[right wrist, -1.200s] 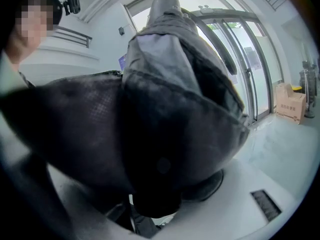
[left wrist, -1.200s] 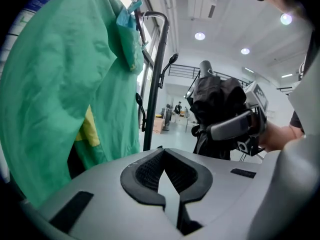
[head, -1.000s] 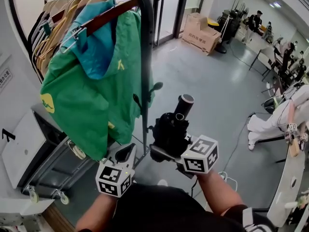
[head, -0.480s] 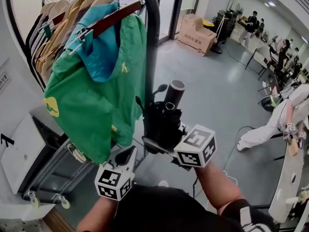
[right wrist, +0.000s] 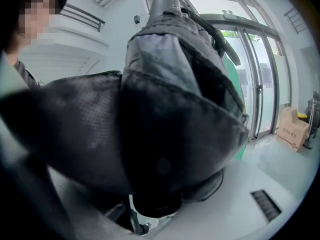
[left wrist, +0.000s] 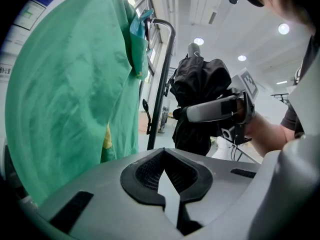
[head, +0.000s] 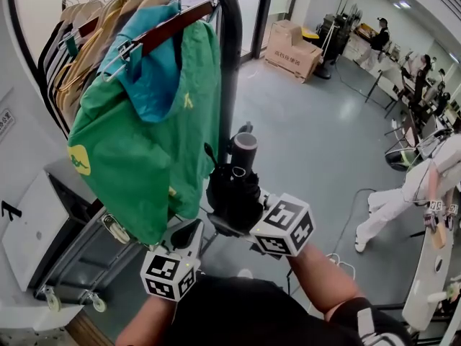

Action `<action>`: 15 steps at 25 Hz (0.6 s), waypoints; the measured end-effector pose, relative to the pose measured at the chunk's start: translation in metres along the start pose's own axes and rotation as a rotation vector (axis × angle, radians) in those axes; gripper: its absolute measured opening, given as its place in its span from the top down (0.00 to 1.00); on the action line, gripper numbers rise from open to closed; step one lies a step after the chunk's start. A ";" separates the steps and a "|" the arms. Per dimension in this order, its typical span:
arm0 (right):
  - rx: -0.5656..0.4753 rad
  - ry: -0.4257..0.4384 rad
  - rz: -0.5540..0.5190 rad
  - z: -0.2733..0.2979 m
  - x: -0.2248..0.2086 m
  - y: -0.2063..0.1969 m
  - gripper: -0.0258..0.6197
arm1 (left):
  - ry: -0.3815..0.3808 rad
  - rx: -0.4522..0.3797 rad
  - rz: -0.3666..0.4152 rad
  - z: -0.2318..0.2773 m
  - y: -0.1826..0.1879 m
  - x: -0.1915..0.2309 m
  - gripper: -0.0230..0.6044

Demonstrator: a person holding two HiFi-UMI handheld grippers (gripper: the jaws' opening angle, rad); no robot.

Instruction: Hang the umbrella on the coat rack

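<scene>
The umbrella, pinched in the right gripper while the left gripper is pressed together empty, may knock the coat rack and slip.

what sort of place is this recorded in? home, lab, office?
Probably an office or lab lobby near the entrance, not a home: tall glass doors, a coat rack holding a green jacket, and a cardboard box left on the open floor.

I can see a green jacket with a teal hood on a wooden hanger. A cardboard box sits near glass doors, and a person in white is at right.
</scene>
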State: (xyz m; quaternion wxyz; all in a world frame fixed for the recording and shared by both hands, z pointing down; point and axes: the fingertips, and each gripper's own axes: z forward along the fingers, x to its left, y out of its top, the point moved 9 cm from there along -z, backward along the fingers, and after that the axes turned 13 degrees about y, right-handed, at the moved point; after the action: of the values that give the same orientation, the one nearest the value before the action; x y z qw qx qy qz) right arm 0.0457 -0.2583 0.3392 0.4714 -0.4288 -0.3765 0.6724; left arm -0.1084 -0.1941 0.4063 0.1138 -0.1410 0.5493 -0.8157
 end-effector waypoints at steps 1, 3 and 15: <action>0.004 0.001 0.004 0.000 0.000 -0.001 0.61 | 0.000 0.000 -0.001 0.000 0.000 0.000 0.94; 0.012 0.002 0.008 0.001 -0.001 -0.003 0.61 | -0.001 -0.001 -0.003 0.001 0.000 0.000 0.94; 0.077 0.015 0.046 0.014 0.001 -0.034 0.61 | -0.011 0.009 0.001 0.007 -0.001 -0.002 0.94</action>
State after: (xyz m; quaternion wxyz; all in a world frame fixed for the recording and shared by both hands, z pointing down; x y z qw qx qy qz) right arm 0.0426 -0.2496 0.3746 0.4747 -0.4240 -0.3370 0.6938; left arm -0.1038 -0.1993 0.4091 0.1179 -0.1447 0.5452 -0.8172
